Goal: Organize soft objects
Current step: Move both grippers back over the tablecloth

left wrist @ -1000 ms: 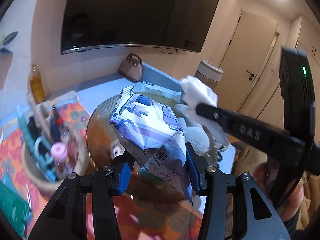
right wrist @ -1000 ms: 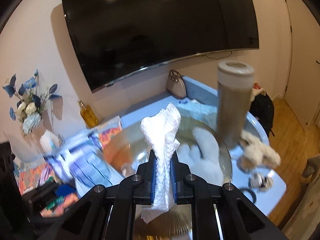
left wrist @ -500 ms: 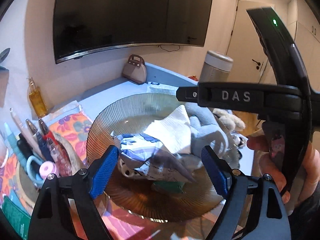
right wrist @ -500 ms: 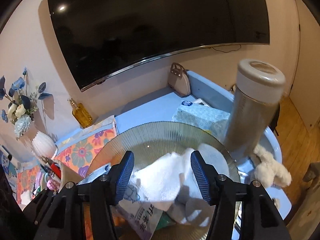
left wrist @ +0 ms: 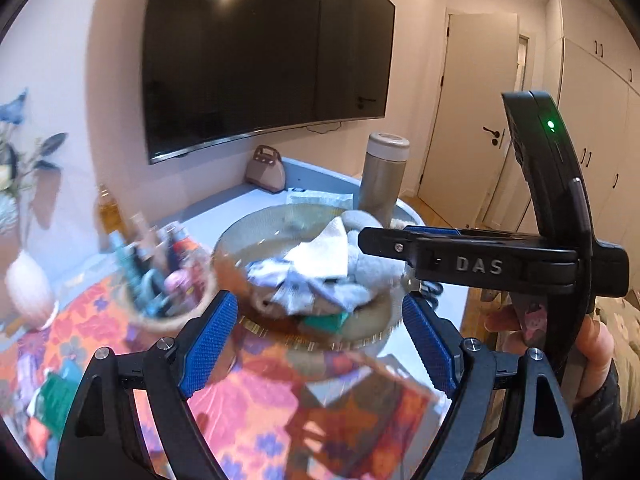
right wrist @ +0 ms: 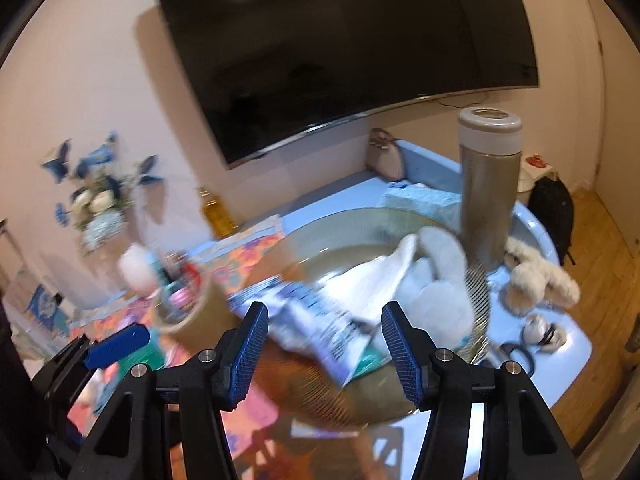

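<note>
Both grippers hang with jaws parted, pads bare: left gripper [left wrist: 320, 340], right gripper [right wrist: 324, 348]. Ahead, one ribbed amber glass plate [right wrist: 372, 396] carries three soft things: one blue-white printed packet [right wrist: 316, 320], one white folded cloth [right wrist: 372, 280], one grey plush toy [right wrist: 436, 292].

Motion blur smears the woven basket of pens and tubes [left wrist: 168, 284] in both views, so its contents can't be told apart. The purple-and-white printed packet [right wrist: 316, 320] is blurred too, its lettering unreadable. A green item [left wrist: 326, 321] peeks from under the pile, mostly hidden. The flowered orange cloth [left wrist: 256, 412] runs off the bottom edge.
</note>
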Action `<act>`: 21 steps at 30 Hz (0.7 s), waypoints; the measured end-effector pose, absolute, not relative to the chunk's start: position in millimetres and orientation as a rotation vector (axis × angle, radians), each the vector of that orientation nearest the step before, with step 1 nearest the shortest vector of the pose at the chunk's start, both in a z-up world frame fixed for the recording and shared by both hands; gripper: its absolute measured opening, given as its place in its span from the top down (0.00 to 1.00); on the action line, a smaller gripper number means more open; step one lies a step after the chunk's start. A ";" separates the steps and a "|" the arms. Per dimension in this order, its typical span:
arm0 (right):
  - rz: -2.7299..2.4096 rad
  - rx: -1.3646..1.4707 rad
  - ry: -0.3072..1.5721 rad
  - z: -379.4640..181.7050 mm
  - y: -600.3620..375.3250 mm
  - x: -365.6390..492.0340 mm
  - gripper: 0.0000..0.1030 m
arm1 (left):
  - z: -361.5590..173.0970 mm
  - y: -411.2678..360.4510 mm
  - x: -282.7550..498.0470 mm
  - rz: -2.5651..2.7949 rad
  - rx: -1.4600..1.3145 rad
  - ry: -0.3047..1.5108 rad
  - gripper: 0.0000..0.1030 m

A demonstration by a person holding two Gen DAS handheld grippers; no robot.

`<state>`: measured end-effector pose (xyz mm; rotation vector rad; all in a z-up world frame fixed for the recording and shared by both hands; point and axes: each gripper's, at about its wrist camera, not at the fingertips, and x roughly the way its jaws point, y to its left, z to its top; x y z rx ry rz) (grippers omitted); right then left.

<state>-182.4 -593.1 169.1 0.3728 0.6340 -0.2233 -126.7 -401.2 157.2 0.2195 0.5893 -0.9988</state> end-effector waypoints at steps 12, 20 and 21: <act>0.117 0.149 0.767 143.0 -430.3 -160.8 0.44 | 157.9 -233.3 -139.4 -0.725 0.144 0.623 0.14; 0.262 0.031 0.843 115.1 -330.7 -134.0 0.44 | 141.1 -90.4 -121.9 -0.453 -0.025 0.673 0.14; 0.272 0.018 0.850 113.2 -323.3 -131.5 0.44 | 136.5 -75.5 -118.8 -0.415 -0.049 0.679 0.14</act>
